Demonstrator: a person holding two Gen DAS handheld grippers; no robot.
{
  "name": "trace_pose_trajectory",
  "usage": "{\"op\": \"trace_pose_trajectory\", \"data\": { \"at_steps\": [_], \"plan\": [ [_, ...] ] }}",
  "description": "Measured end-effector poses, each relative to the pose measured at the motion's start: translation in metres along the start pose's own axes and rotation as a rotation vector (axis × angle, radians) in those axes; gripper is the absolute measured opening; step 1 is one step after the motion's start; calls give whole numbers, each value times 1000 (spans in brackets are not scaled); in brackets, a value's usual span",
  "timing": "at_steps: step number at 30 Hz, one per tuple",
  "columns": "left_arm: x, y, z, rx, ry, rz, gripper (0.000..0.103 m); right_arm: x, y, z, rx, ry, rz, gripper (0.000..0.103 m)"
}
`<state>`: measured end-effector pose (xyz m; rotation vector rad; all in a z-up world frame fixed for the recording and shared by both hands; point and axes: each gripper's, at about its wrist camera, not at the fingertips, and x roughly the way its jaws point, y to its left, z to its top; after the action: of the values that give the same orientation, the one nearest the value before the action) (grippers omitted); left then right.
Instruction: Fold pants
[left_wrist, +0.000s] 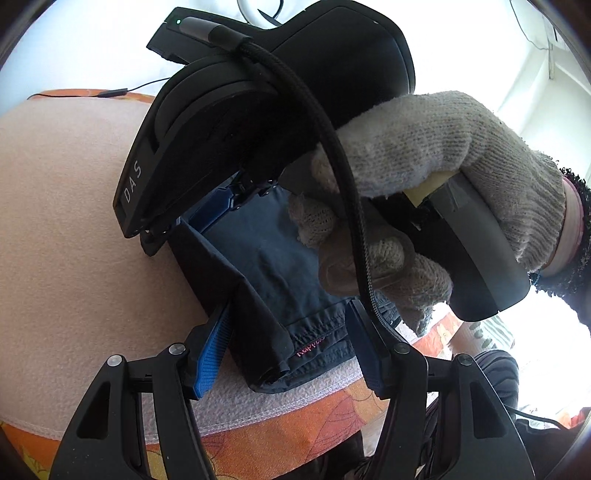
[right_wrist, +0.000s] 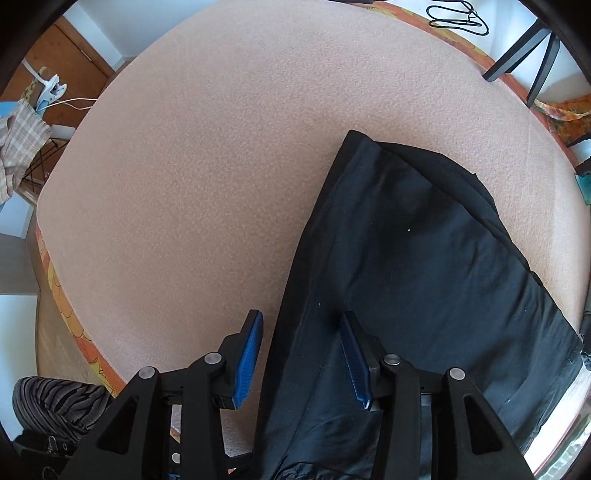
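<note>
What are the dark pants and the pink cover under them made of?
The pants look like thin woven cloth, matte navy-black, maybe cotton: they crease softly and show stitched seams. The pink cover looks like fleece or felt, since its surface is fuzzy and mottled with no shine. The exact fibre of either cannot be told.

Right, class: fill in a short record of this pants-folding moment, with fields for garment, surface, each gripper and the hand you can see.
garment: dark pants, laid flat, edges partly doubled over
surface: pink blanket over an orange patterned cover
left gripper: open, fingers either side of the waistband end, pads not pressing
right gripper: pointing down over the pants, open astride the cloth's edge, no grip
hand: gloved hand holding the right gripper's handle
fold: not finished
</note>
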<state>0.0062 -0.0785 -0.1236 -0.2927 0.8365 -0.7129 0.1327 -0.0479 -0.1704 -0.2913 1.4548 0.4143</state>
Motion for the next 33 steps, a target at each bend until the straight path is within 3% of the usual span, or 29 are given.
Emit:
{"op": "trace_pose_trajectory", "data": {
  "at_steps": [4,9,14,19,24,25,29,33],
  "plan": [
    [1,-4,1,21,8,4,60,-4,-10,-12,8,-43,12,19],
    [-8,-1,-1,8,28,-12,60,-18,-40,-27,98,-146,137,3],
    [-38,7,1,17,-14,7,61,-40,-81,-62,263,-324,323,1],
    [-47,8,10,89,-46,76,65,-58,-108,-94,341,-447,366,1],
    [-63,4,24,77,-76,-183,63,-72,-142,-110,405,-512,449,1],
    [-62,7,29,84,-86,-194,63,-75,-145,-113,417,-525,464,1],
    [-58,11,42,102,-108,-56,63,-91,-160,-132,457,-578,505,1],
    [-25,20,48,55,-54,-7,63,-104,-175,-150,484,-613,494,1]
  ]
}}
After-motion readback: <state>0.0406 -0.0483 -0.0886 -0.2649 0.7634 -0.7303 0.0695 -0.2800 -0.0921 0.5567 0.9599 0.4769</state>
